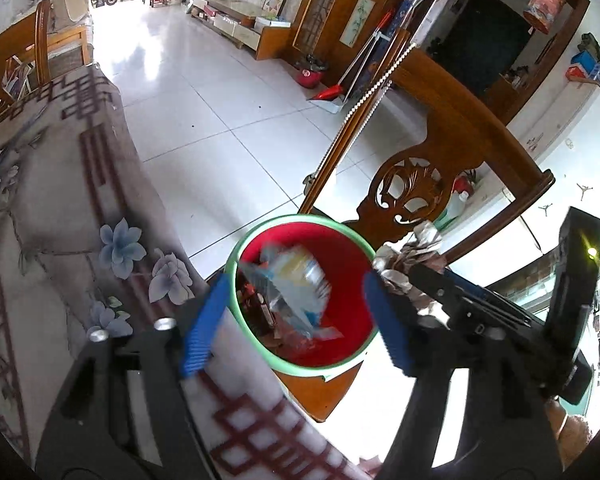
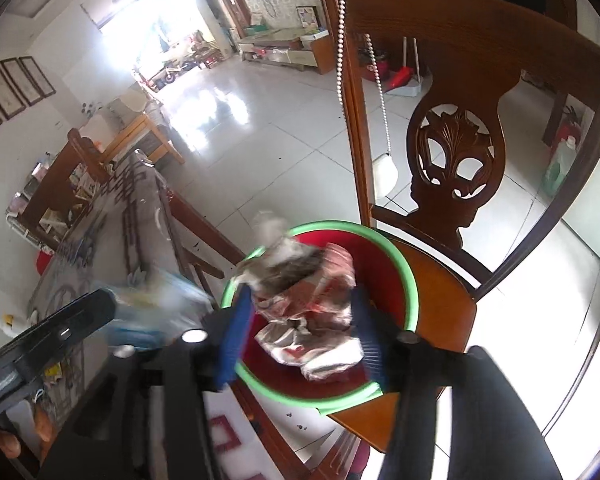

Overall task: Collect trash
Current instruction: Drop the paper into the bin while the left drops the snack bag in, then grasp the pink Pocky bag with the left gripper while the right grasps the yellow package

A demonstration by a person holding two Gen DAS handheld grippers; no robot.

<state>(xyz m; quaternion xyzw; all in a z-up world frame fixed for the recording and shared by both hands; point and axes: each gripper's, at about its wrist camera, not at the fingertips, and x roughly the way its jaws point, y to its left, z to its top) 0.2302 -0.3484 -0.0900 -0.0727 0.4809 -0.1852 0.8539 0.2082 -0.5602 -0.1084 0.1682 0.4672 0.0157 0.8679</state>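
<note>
The bin (image 1: 300,364) — red inside, green rim — is sitting on the seat of a carved wooden chair (image 1: 416,192), which is standing just beside a table (image 1: 60,216) under a flowered cloth.

The left gripper (image 1: 296,316) is hanging over the bin, its blue pads standing apart and gripping nothing. A clear, blurred wrapper (image 1: 296,288) is lying between them in the view, seemingly loose in the bin's mouth and touching neither pad.

The right gripper (image 2: 300,332) is pointing down over the same bin, its jaws likewise standing apart. Crumpled foil (image 2: 300,300) is sitting between its pads above the bin; it is blurred, and whether the pads are pressing on it cannot be settled.
</note>
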